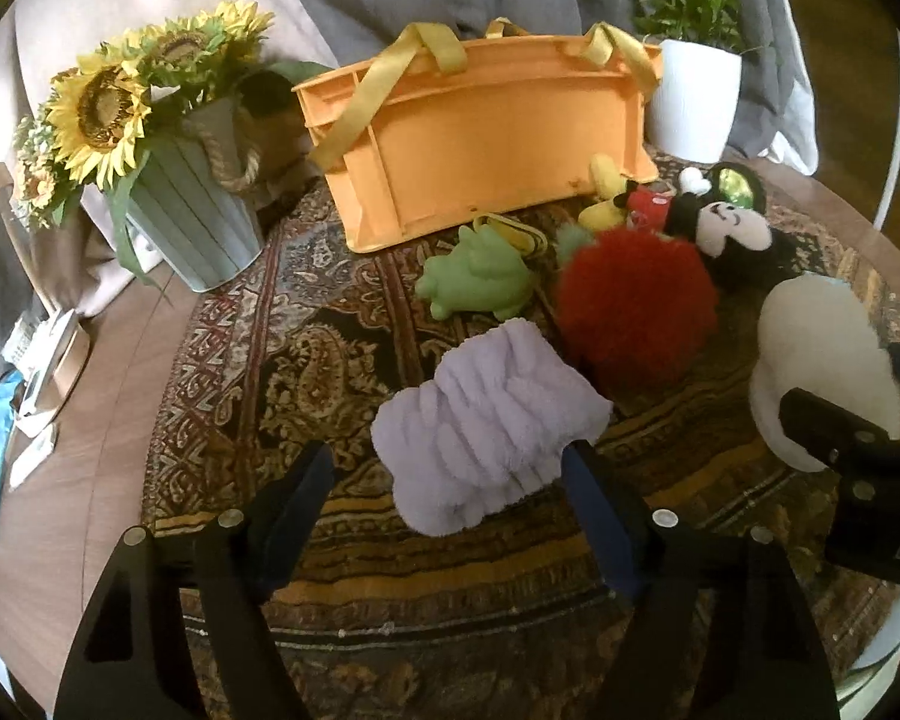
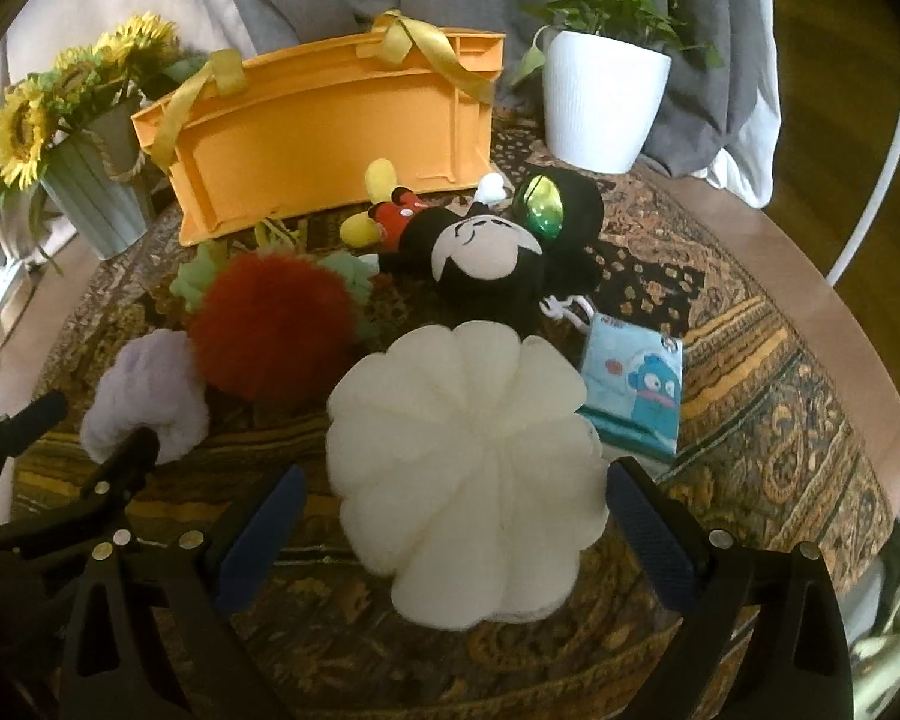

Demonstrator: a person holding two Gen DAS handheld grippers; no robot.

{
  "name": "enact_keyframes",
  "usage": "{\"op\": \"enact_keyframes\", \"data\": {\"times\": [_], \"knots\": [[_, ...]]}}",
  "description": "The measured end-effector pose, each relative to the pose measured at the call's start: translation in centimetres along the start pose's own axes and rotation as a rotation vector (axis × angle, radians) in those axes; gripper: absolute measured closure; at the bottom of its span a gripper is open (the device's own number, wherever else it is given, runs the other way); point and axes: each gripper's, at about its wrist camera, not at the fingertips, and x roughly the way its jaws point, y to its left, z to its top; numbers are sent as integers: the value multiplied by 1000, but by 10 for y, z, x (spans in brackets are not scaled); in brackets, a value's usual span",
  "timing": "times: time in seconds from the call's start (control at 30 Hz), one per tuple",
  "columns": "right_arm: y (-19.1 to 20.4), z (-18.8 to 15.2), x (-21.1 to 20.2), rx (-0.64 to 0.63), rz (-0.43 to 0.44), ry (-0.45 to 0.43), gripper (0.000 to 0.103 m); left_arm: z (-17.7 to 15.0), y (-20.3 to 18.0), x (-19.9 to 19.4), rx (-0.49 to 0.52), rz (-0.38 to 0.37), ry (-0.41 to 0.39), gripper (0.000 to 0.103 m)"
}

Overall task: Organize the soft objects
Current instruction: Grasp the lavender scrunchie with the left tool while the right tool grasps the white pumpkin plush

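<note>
The left tongs (image 1: 450,468) stand wide open around the near end of the lilac fleece roll (image 1: 486,420), the right pad touching or just beside its edge, the left pad still apart from it; nothing is gripped yet. The right tongs (image 2: 450,516) are likewise spread wide on either side of the cream pumpkin cushion (image 2: 468,480), which lies between the pads without being squeezed. Both pieces rest on the patterned cloth (image 1: 306,360) covering the counter (image 1: 108,372), near the front. They look light, plush and compressible, so a pinch across the middle of each should sink in and hold; the fleece may unroll or sag if taken only by its end. Behind them lie a red fluffy ball (image 1: 636,306), a green soft toy (image 1: 480,282), a Mickey plush (image 2: 486,252) and a small blue pouch (image 2: 630,390), the pouch just beside the cushion. The orange crate (image 1: 486,132) with yellow straps lies tipped on its side at the back, its base facing forward, likely awkward for dropping things in. A sunflower bucket (image 1: 192,222) and white plant pot (image 1: 696,96) flank it.
</note>
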Motion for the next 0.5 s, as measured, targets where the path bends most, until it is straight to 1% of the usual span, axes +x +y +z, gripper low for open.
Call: {"op": "enact_keyframes", "data": {"times": [0.07,0.17,0.23,0.27,0.33,0.4,0.5], "knots": [[0,2,6,-14,-13,4,2,2,-2,7,-3,10,7,26],[0,4,13,-24,-24,11,2,4,-2,14,-10,23,10,35],[-1,5,17,-18,-22,11,2,7,-2,15,-25,16,10,50],[-1,6,19,-18,-24,10,3,8,-1,14,-36,17,8,54],[-1,6,18,-24,-27,2,7,10,-2,15,-50,26,13,70],[0,6,16,-33,-30,-11,12,9,-1,17,-63,23,24,74],[-1,6,12,-36,-26,-19,16,9,2,14,-84,15,24,80]]}}
